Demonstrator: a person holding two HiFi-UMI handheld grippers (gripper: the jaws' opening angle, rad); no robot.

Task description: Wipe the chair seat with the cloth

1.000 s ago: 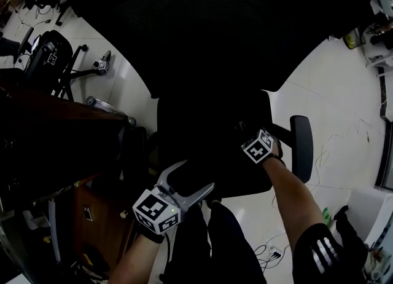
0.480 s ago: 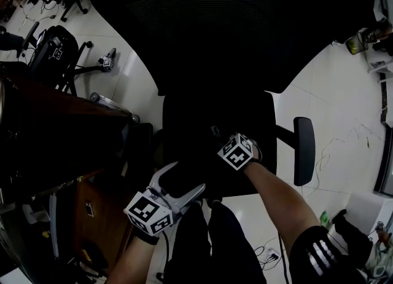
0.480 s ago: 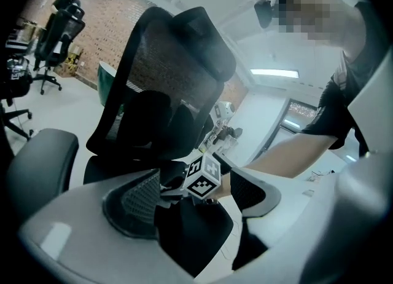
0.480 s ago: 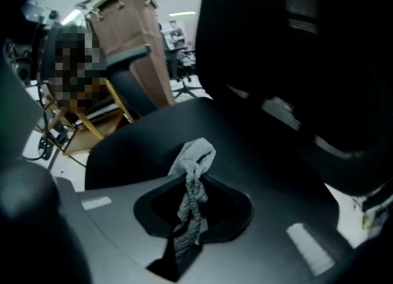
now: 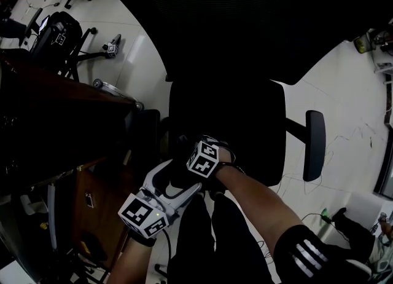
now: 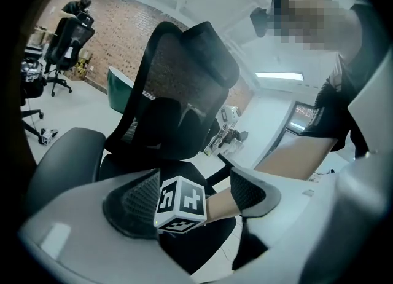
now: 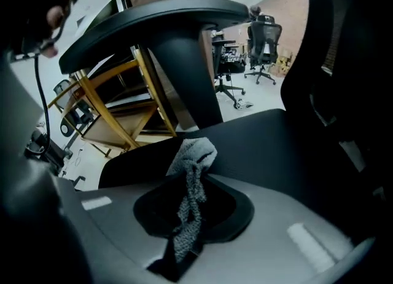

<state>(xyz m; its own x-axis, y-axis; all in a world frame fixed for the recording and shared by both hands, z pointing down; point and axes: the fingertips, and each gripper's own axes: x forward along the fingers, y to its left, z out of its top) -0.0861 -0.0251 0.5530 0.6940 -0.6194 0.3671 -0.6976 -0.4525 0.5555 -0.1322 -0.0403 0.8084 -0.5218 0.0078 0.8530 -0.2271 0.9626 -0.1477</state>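
Note:
A black office chair stands below me, its seat (image 5: pixel 245 123) dark under the tall mesh backrest (image 5: pixel 245 24). My right gripper (image 5: pixel 187 147) is at the seat's front left corner, shut on a grey cloth (image 7: pixel 195 153). The cloth sticks out past the jaws and its bunched end rests on the seat (image 7: pixel 276 147). The cloth cannot be made out in the head view. My left gripper (image 5: pixel 179 179) hangs open just in front of the seat's edge, holding nothing. In the left gripper view the right gripper's marker cube (image 6: pixel 180 203) shows between its pads (image 6: pixel 138 206).
The chair's left armrest (image 7: pixel 166 15) arches over the cloth; the right armrest (image 5: pixel 314 144) stands off to the right. A wooden desk (image 5: pixel 55 123) borders the left. Other chairs (image 5: pixel 55 37) stand on the white tiled floor (image 5: pixel 344 92). The person's legs (image 5: pixel 215 233) are by the seat front.
My right gripper has swept leftward across the front of the seat, from near the right armrest to the left corner. The left gripper has stayed open in nearly the same place.

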